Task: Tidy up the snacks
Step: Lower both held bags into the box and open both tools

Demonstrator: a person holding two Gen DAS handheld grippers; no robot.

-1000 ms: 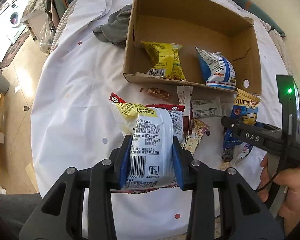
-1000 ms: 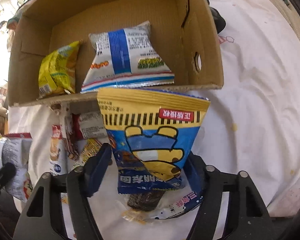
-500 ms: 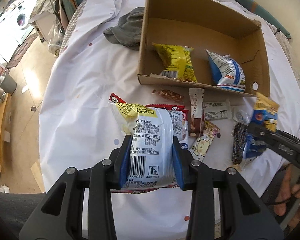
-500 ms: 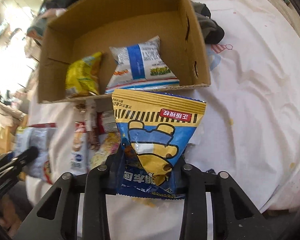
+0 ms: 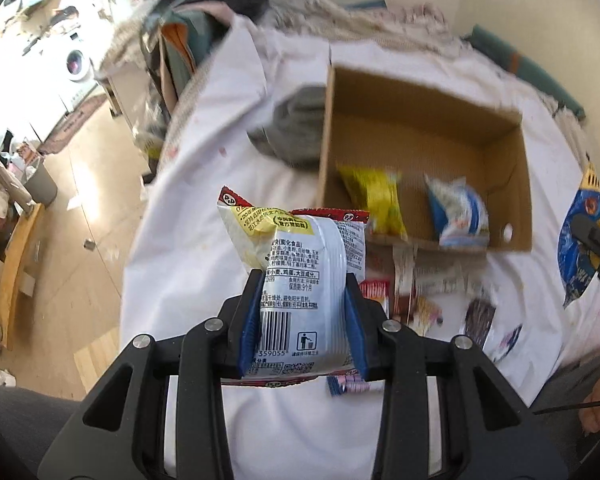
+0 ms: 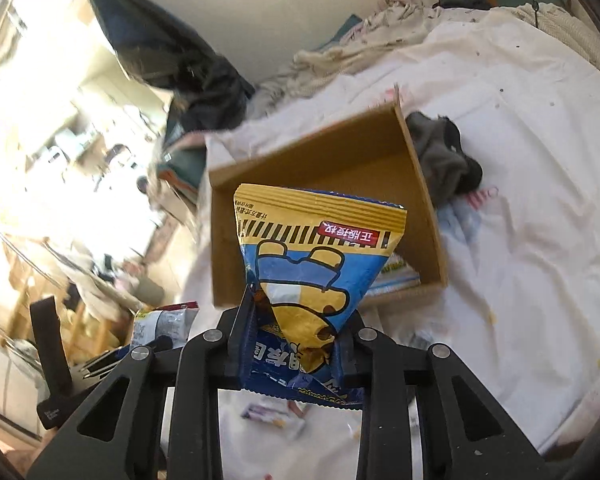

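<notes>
My left gripper (image 5: 302, 322) is shut on a white snack packet (image 5: 302, 280) with a barcode, held above the white sheet. My right gripper (image 6: 296, 344) is shut on a blue and yellow bear snack bag (image 6: 312, 268), held up in front of the cardboard box (image 6: 420, 184). The box (image 5: 420, 128) lies ahead on the sheet and holds a yellow packet (image 5: 376, 196) and a blue and white packet (image 5: 456, 210). Several small snack packets (image 5: 420, 300) lie on the sheet in front of the box. The bear bag also shows at the right edge of the left wrist view (image 5: 580, 248).
A grey cloth (image 5: 296, 136) lies by the box's left wall. The white sheet (image 5: 204, 184) covers a bed with piled bedding at the far end (image 6: 340, 64). The wooden floor (image 5: 84, 200) and furniture lie to the left, past the bed's edge.
Both grippers have lifted with their packets and tilted up, so the box now sits lower and farther in view. The right gripper closed on the bear bag a second ago.
</notes>
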